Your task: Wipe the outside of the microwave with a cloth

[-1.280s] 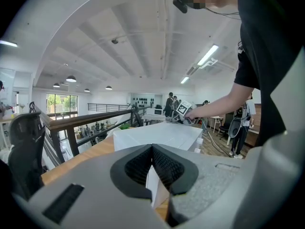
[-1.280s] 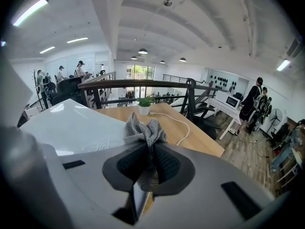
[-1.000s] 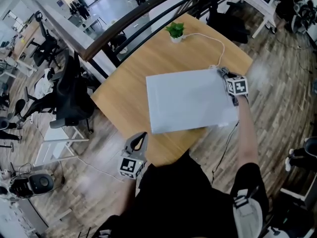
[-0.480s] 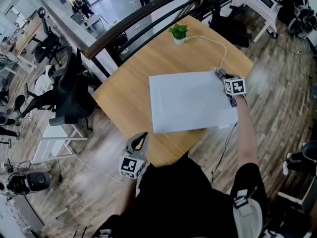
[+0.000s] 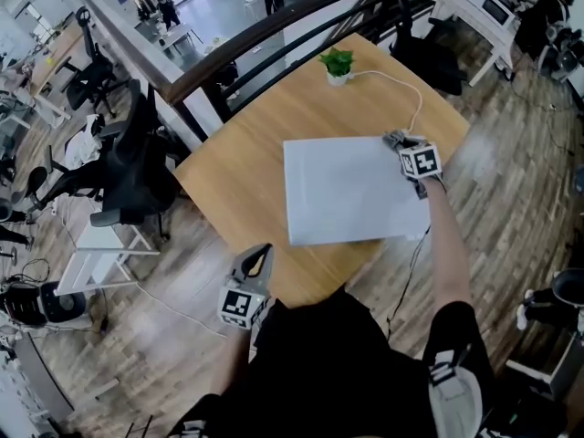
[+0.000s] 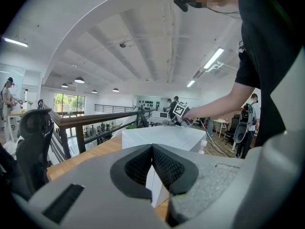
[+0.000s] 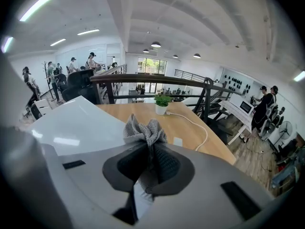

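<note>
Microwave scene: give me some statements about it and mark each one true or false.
1. The right hand-held gripper is shut on a grey cloth. True.
2. The left hand-held gripper holds a second cloth. False: its jaws are together with nothing between them.
3. The small potted plant stands on top of the white microwave. False: it stands on the wooden table, beyond the microwave.
4. In the head view, the right hand-held gripper is at the microwave's far right corner. True.
5. The left hand-held gripper rests on the microwave. False: in the head view it is near the person's body, off the table's near edge.
</note>
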`<state>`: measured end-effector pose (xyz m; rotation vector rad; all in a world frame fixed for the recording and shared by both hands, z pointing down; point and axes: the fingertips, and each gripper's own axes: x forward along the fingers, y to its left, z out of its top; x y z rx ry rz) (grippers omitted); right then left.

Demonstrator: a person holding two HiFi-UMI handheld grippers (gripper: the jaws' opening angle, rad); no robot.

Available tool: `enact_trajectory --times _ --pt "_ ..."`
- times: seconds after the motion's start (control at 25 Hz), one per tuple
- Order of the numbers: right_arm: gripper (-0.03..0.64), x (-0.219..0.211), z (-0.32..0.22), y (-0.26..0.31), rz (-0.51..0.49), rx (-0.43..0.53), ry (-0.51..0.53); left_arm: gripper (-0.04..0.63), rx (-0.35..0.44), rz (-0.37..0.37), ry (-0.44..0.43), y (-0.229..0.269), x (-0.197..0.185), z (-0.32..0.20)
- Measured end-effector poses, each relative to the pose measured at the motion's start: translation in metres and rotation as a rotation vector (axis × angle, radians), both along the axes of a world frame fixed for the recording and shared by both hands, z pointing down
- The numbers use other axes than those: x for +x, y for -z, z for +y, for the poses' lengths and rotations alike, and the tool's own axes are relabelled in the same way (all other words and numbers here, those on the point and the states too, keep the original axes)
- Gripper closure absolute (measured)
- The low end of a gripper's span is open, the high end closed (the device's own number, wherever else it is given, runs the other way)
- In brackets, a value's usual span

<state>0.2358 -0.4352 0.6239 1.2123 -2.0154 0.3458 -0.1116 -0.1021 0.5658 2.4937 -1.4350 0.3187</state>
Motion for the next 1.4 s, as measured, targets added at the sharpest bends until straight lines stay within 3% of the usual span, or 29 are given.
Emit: enact_trajectory --times 0.48,0.92,1.4 --pt "0.584 -0.083 0.014 -0.004 0.024 0.017 0.137 0.595 0.015 0.017 -0.01 -0.002 -0.008 -0.001" --pt "0.584 -0.129 0.023 -0.004 -0.023 0.02 0.122 0.595 0.012 0.02 -0.03 -0.002 -0.017 0.004" --pt "0.584 -0.187 0.031 0.004 -0.003 0.094 0.141 0.595 0.012 0.026 -0.084 -0.005 -0.028 0.01"
